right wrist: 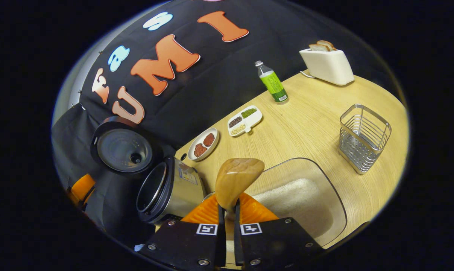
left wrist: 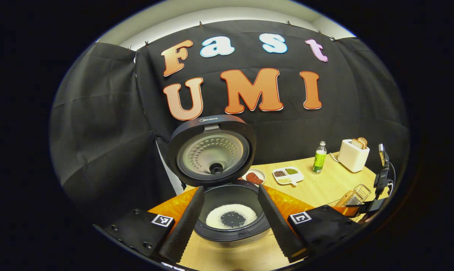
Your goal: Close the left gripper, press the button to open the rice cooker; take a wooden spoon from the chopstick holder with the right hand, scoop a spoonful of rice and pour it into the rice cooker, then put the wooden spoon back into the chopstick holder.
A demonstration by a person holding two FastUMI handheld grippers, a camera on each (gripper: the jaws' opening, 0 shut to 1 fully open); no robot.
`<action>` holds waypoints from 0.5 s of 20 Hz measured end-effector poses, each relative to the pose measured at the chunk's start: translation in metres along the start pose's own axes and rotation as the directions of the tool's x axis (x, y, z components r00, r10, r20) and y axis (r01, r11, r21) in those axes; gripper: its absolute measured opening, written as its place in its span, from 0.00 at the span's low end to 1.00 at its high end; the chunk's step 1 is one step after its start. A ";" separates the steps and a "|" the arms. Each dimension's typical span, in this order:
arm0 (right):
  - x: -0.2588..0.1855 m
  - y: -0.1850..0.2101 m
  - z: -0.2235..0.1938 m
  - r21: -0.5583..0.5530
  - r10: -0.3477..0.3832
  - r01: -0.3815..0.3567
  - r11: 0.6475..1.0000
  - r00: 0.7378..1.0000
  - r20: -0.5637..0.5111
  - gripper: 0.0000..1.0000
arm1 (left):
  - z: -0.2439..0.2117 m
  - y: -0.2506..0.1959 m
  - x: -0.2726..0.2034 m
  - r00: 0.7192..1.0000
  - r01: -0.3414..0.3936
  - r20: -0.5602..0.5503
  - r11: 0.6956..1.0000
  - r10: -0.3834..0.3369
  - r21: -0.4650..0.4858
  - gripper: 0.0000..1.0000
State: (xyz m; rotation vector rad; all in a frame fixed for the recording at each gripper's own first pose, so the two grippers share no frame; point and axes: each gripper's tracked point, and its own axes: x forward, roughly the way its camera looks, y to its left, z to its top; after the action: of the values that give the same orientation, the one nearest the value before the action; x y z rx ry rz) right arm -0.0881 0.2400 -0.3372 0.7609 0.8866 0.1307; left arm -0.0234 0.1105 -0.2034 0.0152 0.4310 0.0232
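Observation:
The rice cooker [left wrist: 230,229] stands open right before my left gripper [left wrist: 230,190], lid [left wrist: 211,150] raised; white rice [left wrist: 230,216] rings a dark patch on the pot's bottom. The left fingers [left wrist: 185,222] are spread wide, one on each side of the pot, holding nothing. My right gripper [right wrist: 228,209] is shut on the handle of the wooden spoon [right wrist: 236,178], whose bowl sticks up above the near rim of a clear rice container [right wrist: 324,177]. No rice shows on the spoon. The open cooker [right wrist: 166,192] lies to its left. The wire chopstick holder [right wrist: 364,137] stands empty at right.
Along the back of the wooden table stand a white toaster [right wrist: 328,64] with bread, a green bottle [right wrist: 272,82], a divided dish of grains [right wrist: 245,120] and a plate of red pieces [right wrist: 203,148]. Bare tabletop lies between the dishes and the holder.

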 end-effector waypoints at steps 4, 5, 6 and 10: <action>-0.005 -0.006 0.008 0.058 0.087 -0.085 0.995 0.996 -0.025 0.08 | 0.009 -0.010 -0.001 1.000 -0.016 0.006 1.000 0.016 -0.005 0.96; -0.008 -0.007 0.010 0.072 0.108 -0.106 0.992 0.994 -0.030 0.08 | 0.011 -0.012 -0.002 1.000 -0.022 0.004 1.000 0.022 -0.014 0.96; -0.009 -0.010 0.016 0.088 0.129 -0.126 0.988 0.991 -0.029 0.08 | 0.011 -0.014 -0.003 1.000 -0.027 -0.001 0.999 0.027 -0.023 0.96; -0.019 -0.024 0.036 0.134 0.175 -0.171 0.976 0.984 -0.016 0.08 | 0.011 -0.020 -0.003 0.999 -0.048 -0.010 0.998 0.048 -0.034 0.96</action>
State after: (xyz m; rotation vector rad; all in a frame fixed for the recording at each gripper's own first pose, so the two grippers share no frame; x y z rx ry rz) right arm -0.0784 0.1954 -0.3265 0.9625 0.8609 0.2389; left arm -0.0208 0.0903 -0.1922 -0.0086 0.4392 0.0778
